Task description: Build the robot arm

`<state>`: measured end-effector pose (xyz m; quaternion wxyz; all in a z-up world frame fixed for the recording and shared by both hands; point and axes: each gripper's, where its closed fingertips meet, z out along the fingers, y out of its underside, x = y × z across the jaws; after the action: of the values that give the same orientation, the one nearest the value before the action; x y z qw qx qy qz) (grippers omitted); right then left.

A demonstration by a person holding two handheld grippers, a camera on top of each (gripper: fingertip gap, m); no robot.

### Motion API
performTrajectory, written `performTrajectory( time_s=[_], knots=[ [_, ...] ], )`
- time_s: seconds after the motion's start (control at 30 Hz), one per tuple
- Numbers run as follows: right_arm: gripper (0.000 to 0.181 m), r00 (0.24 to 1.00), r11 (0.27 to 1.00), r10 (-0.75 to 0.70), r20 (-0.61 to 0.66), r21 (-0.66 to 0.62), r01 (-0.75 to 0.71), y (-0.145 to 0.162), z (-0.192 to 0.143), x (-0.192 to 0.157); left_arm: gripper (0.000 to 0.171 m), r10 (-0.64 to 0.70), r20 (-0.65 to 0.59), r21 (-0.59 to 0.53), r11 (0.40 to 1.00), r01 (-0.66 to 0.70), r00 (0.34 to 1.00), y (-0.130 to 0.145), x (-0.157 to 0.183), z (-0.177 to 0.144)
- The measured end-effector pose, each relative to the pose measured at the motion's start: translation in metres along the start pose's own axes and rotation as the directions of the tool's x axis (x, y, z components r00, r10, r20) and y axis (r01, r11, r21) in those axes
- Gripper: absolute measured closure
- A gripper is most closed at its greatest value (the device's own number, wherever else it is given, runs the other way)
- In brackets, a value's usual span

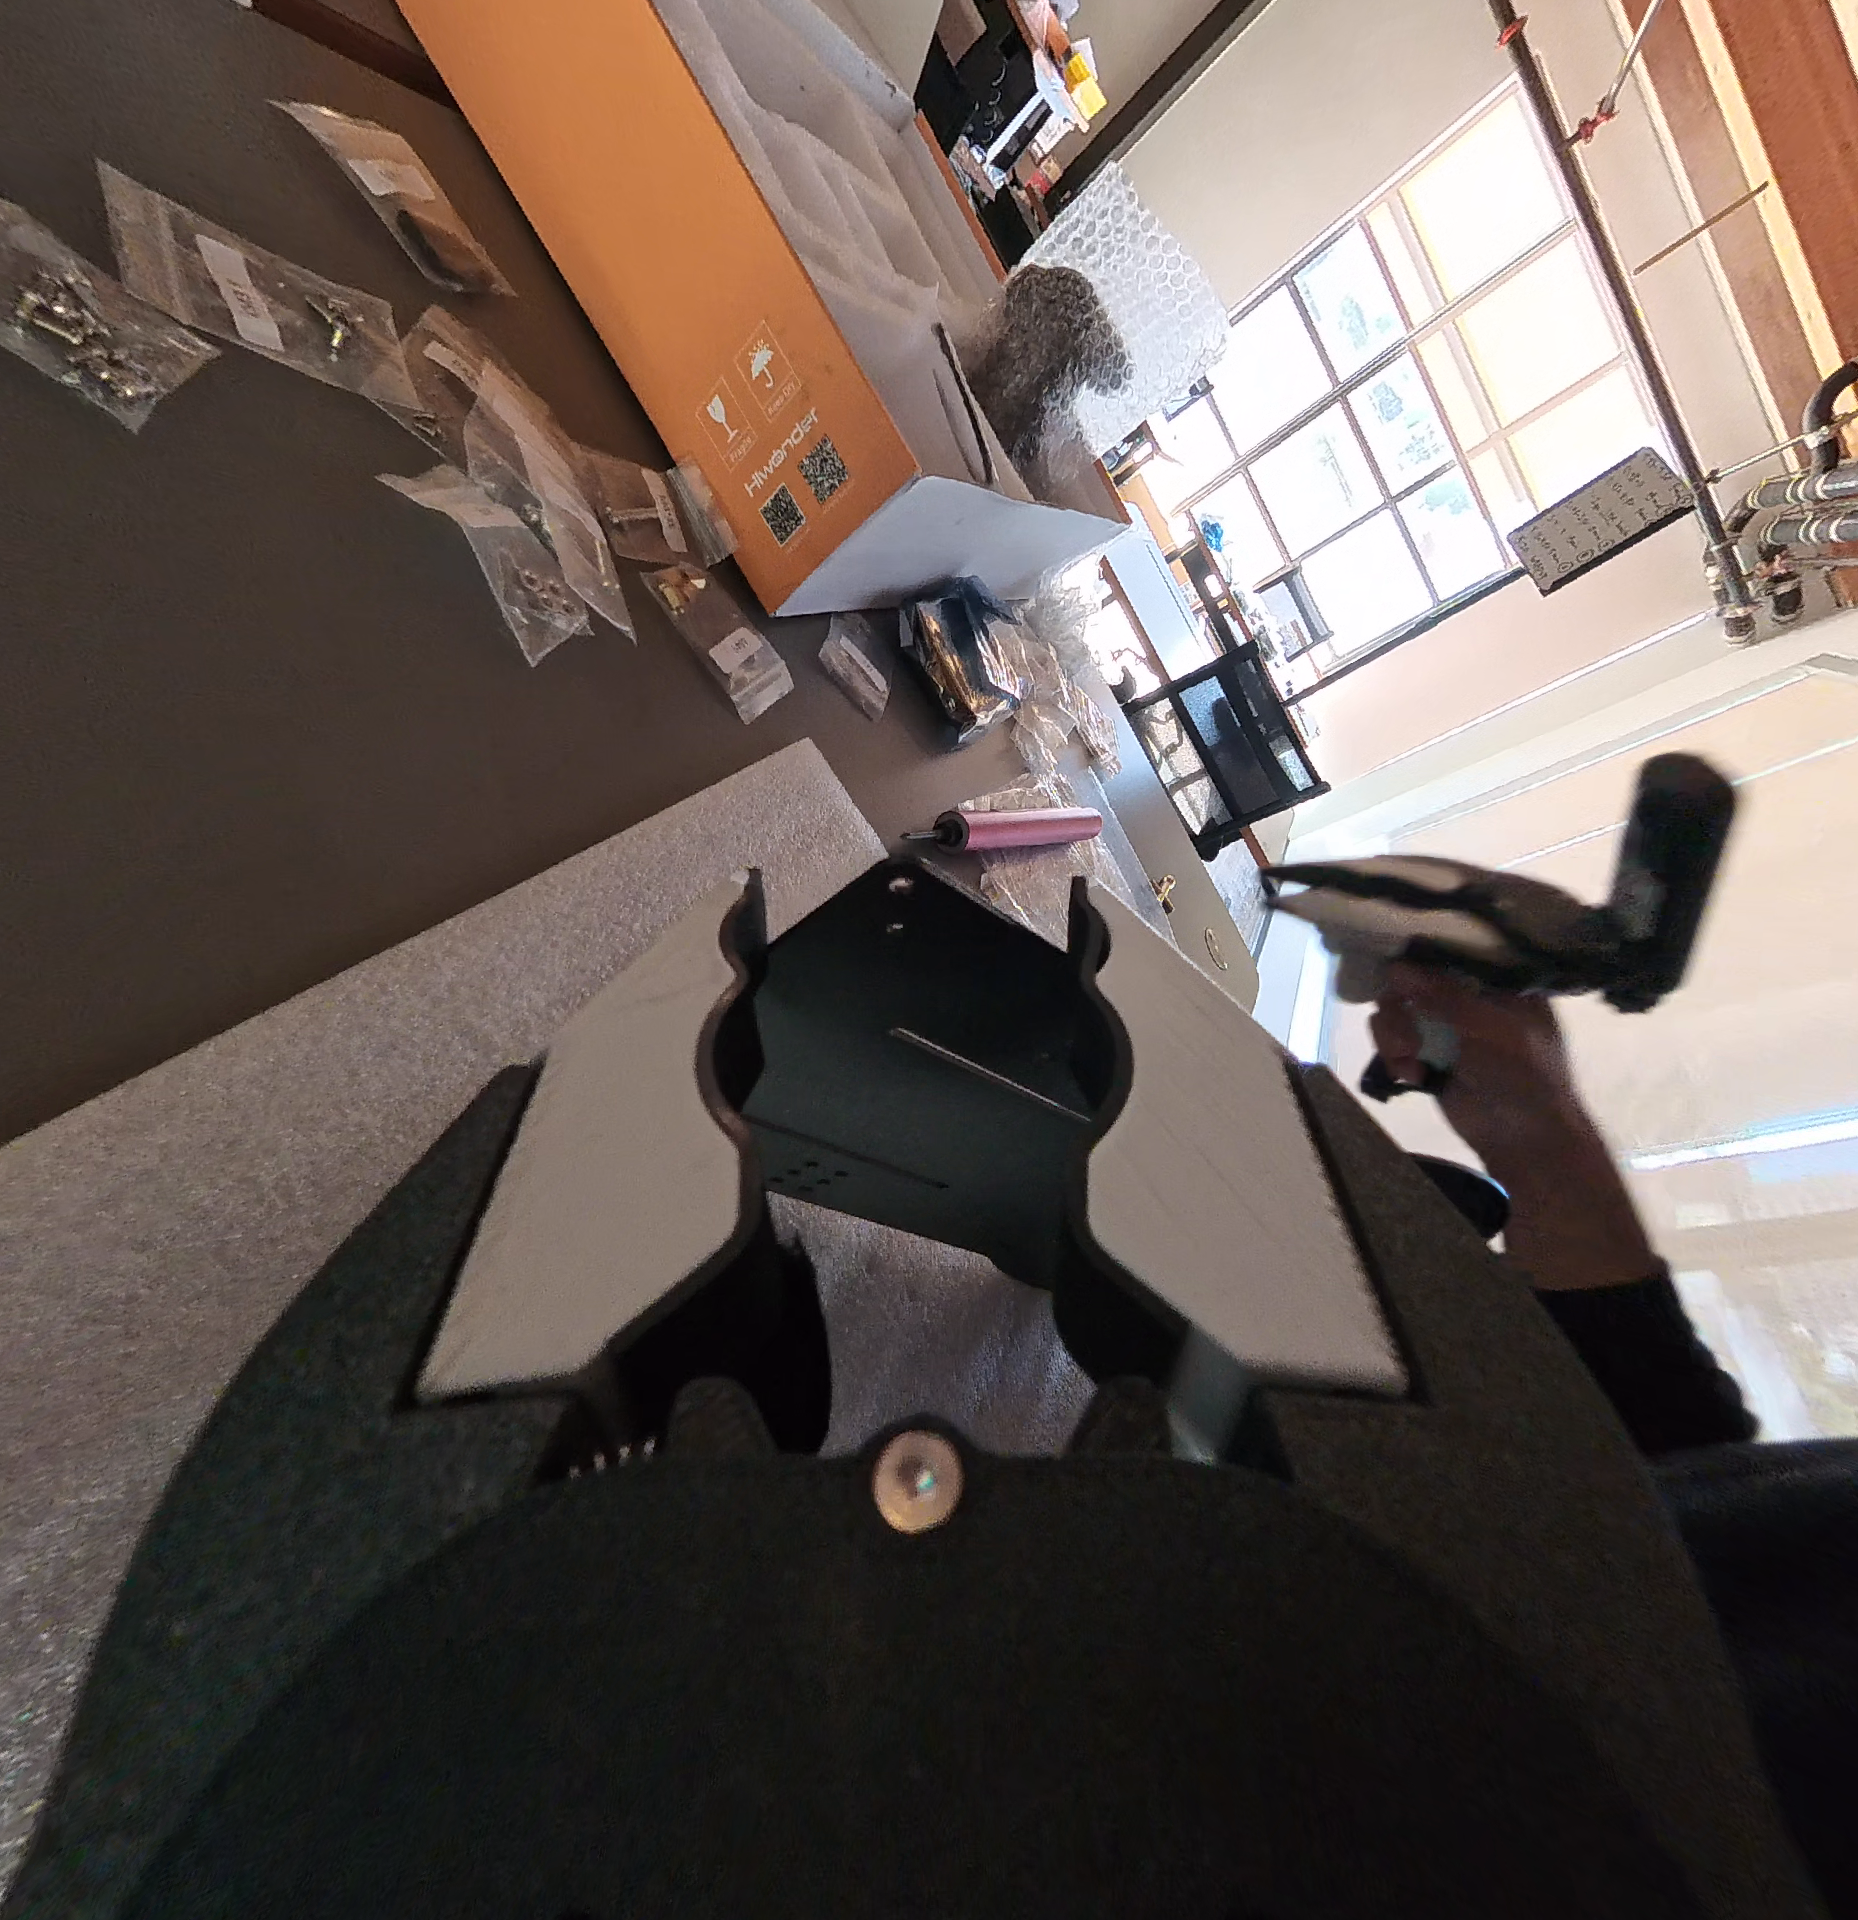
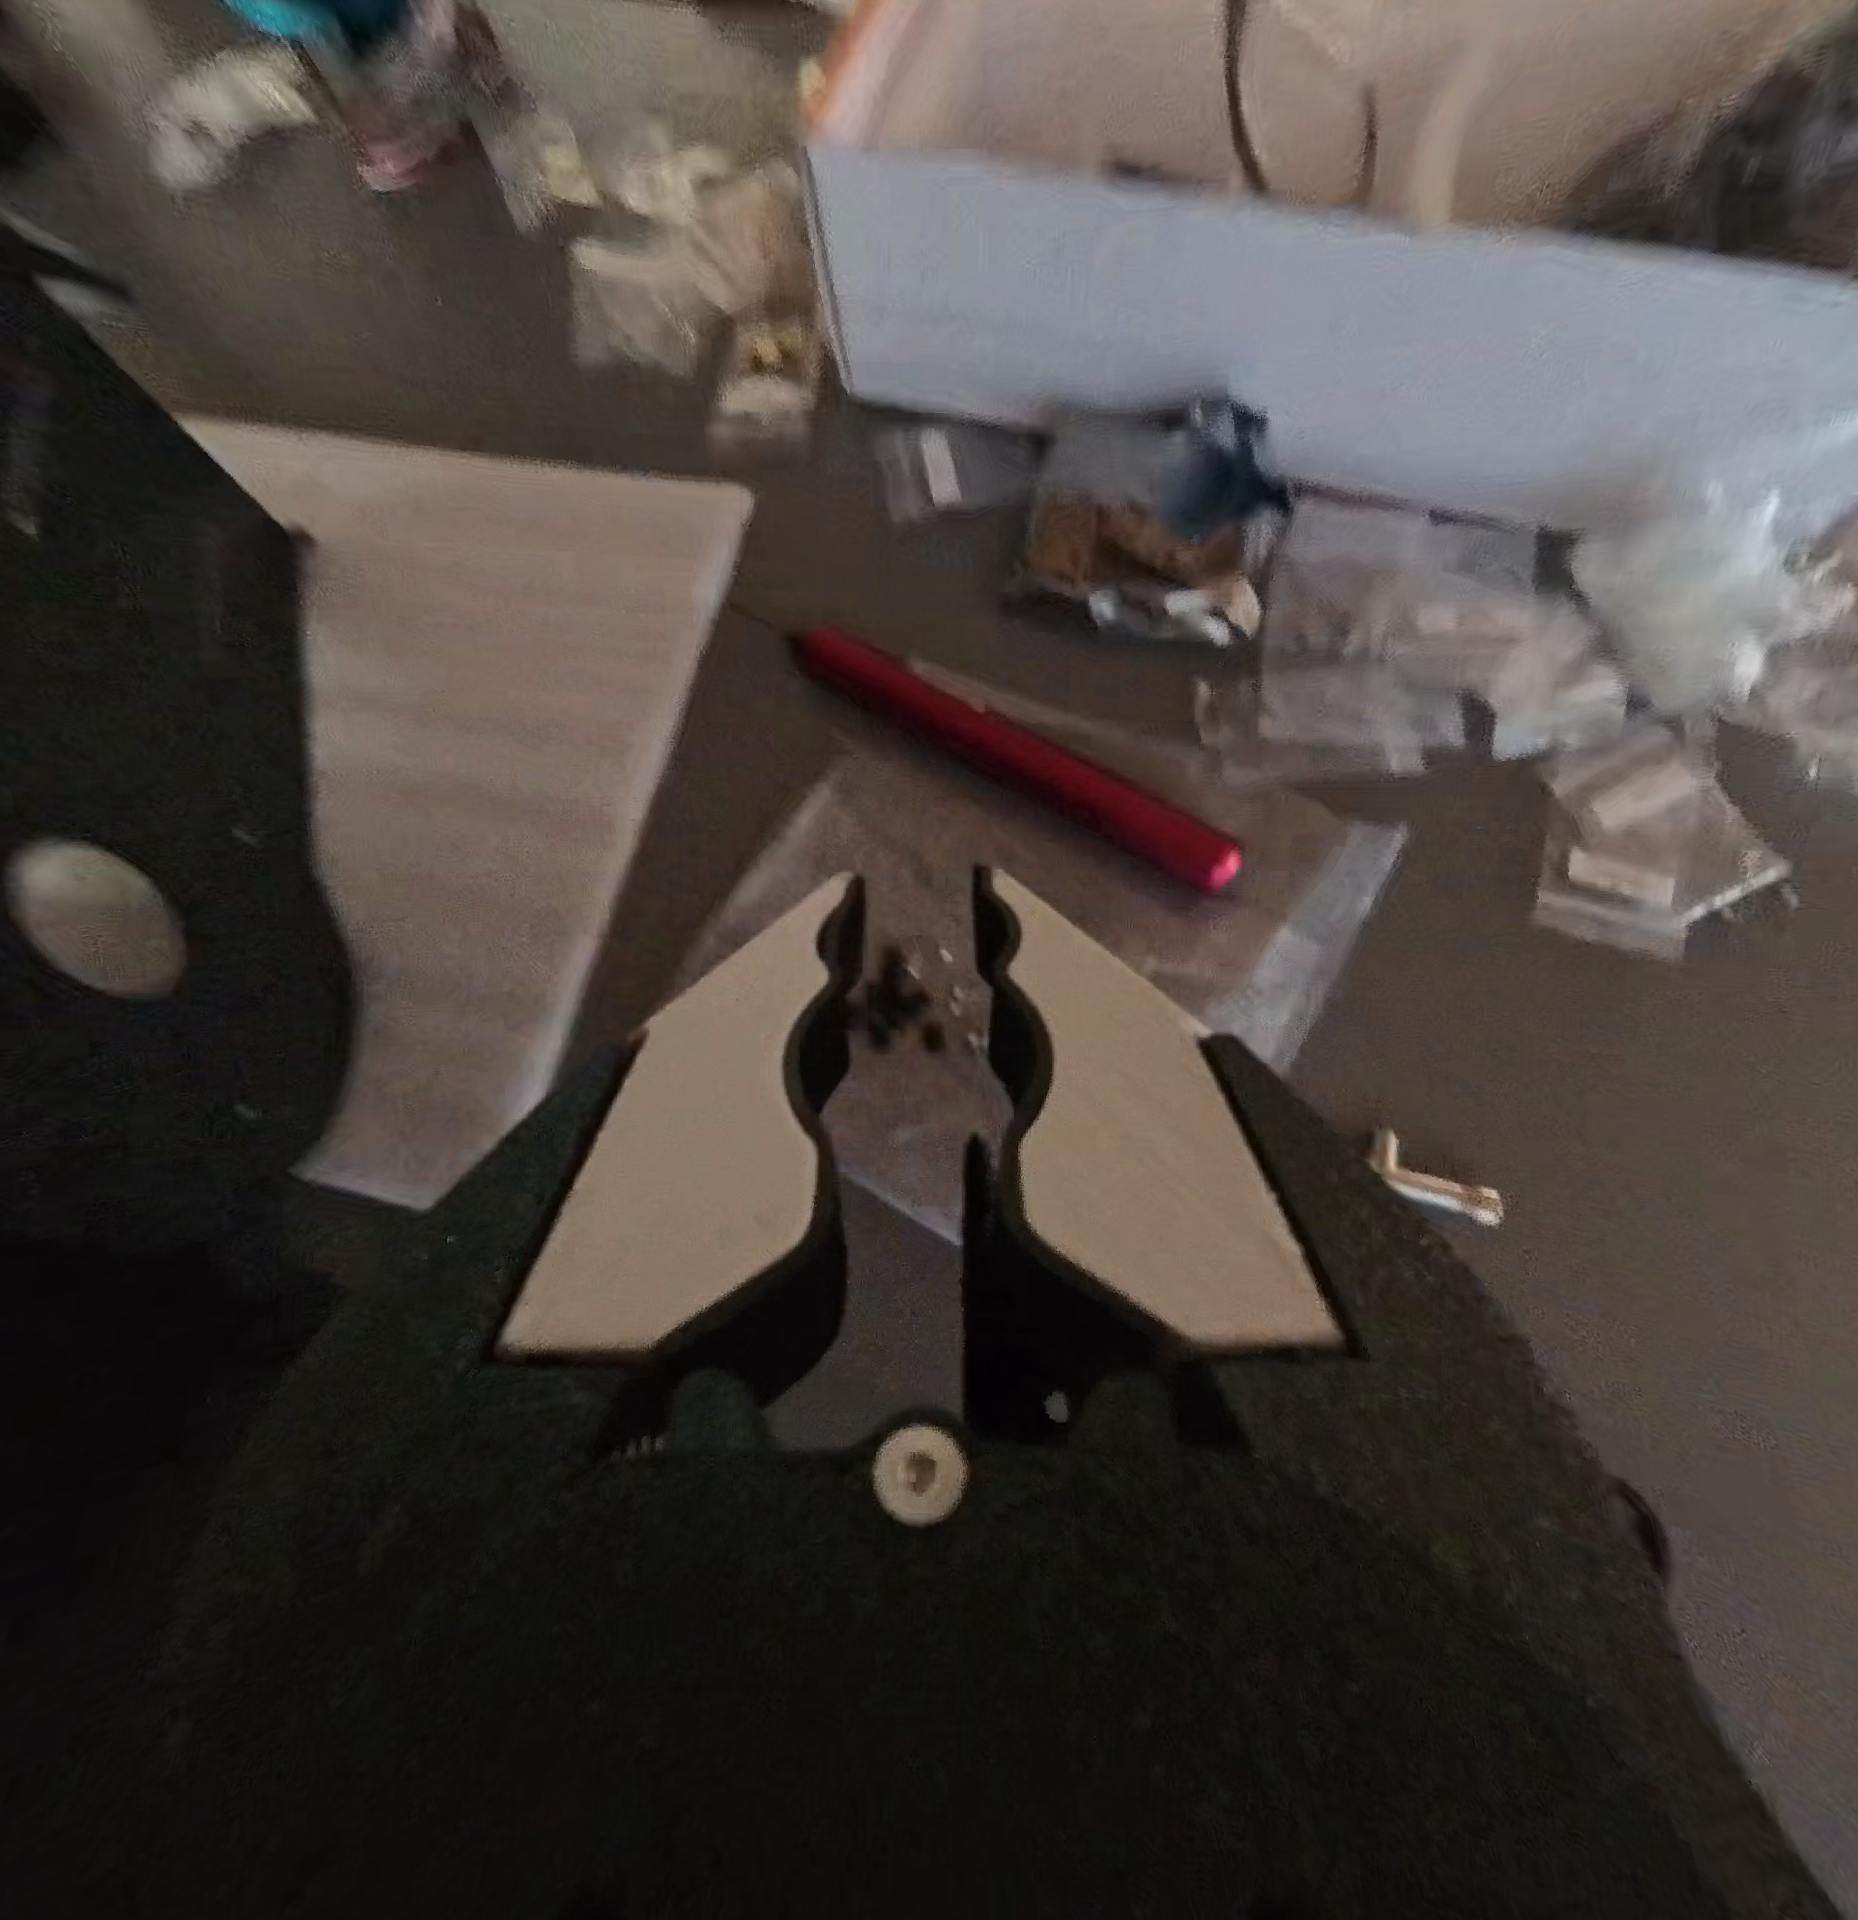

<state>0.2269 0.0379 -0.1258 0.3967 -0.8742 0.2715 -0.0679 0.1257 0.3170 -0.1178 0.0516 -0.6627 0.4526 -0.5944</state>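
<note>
Over grey foam sheet [image 1: 385, 1091] near tabletop edge: left gripper [image 1: 912, 914], jaws spread, black metal plate [image 1: 904, 1081] lying between fingers, grasp unclear. Above clear bag of small screws [image 2: 909, 992] beside red screwdriver [image 2: 1018, 758]: right gripper [image 2: 917, 883], jaws narrowly parted, empty. Orange box [image 1: 644, 260] toward far edge.
</note>
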Motion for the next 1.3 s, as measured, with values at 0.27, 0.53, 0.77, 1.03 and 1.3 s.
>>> performTrajectory(
  time_s=[0.27, 0.53, 0.77, 1.03, 1.3],
  knots=[
    [0.169, 0.995, 0.991, -0.097, -0.024, -0.1, 0.094, 0.089, 0.041, 0.036, 0.115, 0.003, 0.02, -0.021, 1.0, -0.003, 1.0, 0.0, 0.0, 0.003],
    [0.172, 0.986, 0.974, -0.131, 0.106, -0.172, 0.148, 0.088, 0.054, 0.028, 0.114, 0.003, 0.016, -0.026, 1.0, -0.002, 1.0, 0.001, 0.0, -0.001],
    [0.181, 0.98, 0.971, -0.122, 0.159, -0.187, 0.151, 0.087, 0.054, 0.029, 0.115, 0.006, 0.02, -0.024, 1.0, -0.005, 1.0, 0.002, 0.0, -0.004],
    [0.181, 0.966, 0.965, -0.191, 0.174, -0.147, 0.218, 0.065, 0.042, 0.021, 0.115, 0.004, 0.016, -0.014, 1.0, -0.004, 1.0, 0.002, -0.001, -0.005],
    [0.168, 0.99, 0.956, -0.055, 0.132, -0.28, 0.091, 0.075, 0.042, 0.029, 0.116, 0.008, 0.02, -0.022, 1.0, -0.008, 1.0, 0.002, -0.001, -0.004]
  ],
)
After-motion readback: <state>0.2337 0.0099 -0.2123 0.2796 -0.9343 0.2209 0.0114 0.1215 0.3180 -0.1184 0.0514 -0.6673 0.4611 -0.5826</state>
